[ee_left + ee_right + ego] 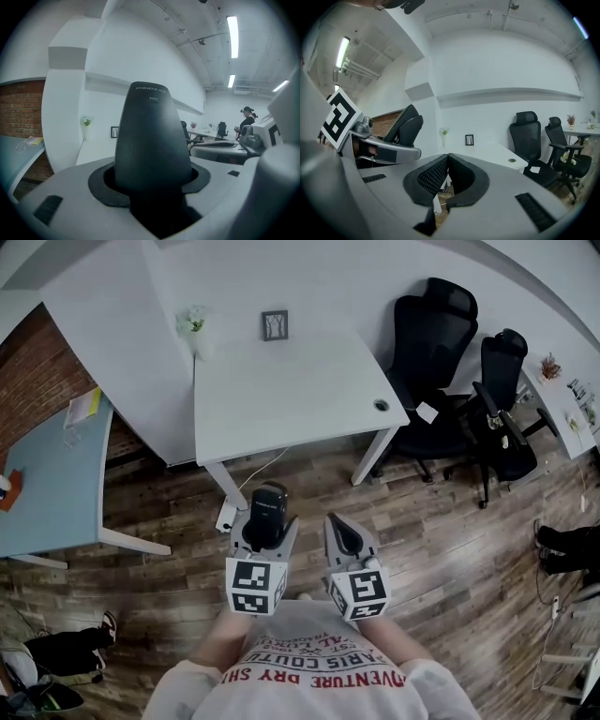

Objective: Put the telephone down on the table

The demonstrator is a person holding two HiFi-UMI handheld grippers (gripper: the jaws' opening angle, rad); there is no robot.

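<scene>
The left gripper (266,527) clamps its jaws on the black plastic telephone handset (152,140), which stands between them, well short of the white rectangular table (291,395) ahead. Just to its right, the right gripper (447,169) has its jaws pressed together, holding nothing.

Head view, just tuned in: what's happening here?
A person stands facing a white table, a gripper in each hand. The left gripper is clamped on a dark telephone, held in the air short of the table. The right gripper is shut and empty. The telephone is not yet set down; a framed picture and a plant sit at the table's far edge.
</scene>
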